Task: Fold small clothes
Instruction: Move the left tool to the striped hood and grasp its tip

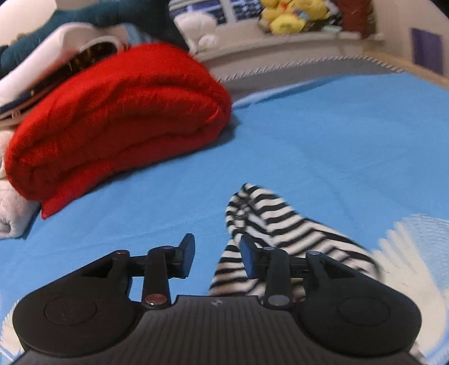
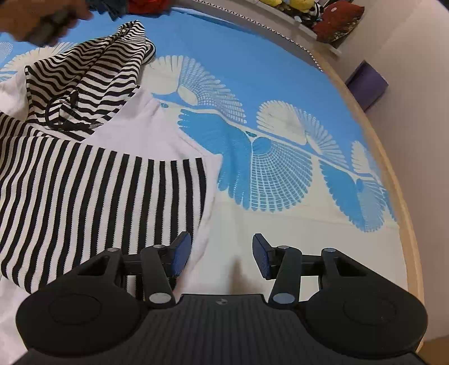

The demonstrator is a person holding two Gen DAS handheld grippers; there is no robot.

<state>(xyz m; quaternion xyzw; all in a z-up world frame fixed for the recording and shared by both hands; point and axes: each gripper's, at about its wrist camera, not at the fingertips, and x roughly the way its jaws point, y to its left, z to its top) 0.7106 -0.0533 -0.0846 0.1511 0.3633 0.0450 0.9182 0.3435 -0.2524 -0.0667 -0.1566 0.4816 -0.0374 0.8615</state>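
A: What is hard to make out around the striped garment (image 2: 84, 174)?

B: From the right wrist, its left part runs off the frame, and a blurred hand (image 2: 42, 21) at the top left, beyond the garment, holds something dark I cannot identify. A bunched striped piece (image 2: 92, 75) lies over the garment's far end; whether it is a hood, a sleeve or a separate item I cannot tell. White fabric (image 2: 157, 126) shows beside the stripes, possibly part of the same garment.

A: And from the left wrist?

B: The striped cloth (image 1: 266, 213) is smeared by motion and partly hidden behind the right finger (image 1: 248, 254) of the left gripper (image 1: 217, 254). Its jaws stand apart, and nothing seems pinched between them; the cloth edge lies just beside that finger.

A: The right gripper (image 2: 221, 255)?

B: Jaws apart, holding nothing. Its left finger (image 2: 179, 254) hovers over the garment's near right corner; the other sits over the blue patterned bedspread (image 2: 280, 174).

A: What else is near?

B: Far left of the striped cloth, a folded red blanket (image 1: 118, 123) lies on the bedspread, with pale folded items (image 1: 56, 56) behind it, cut off. Yellow plush toys (image 1: 289, 15) sit on a shelf beyond, blurred.
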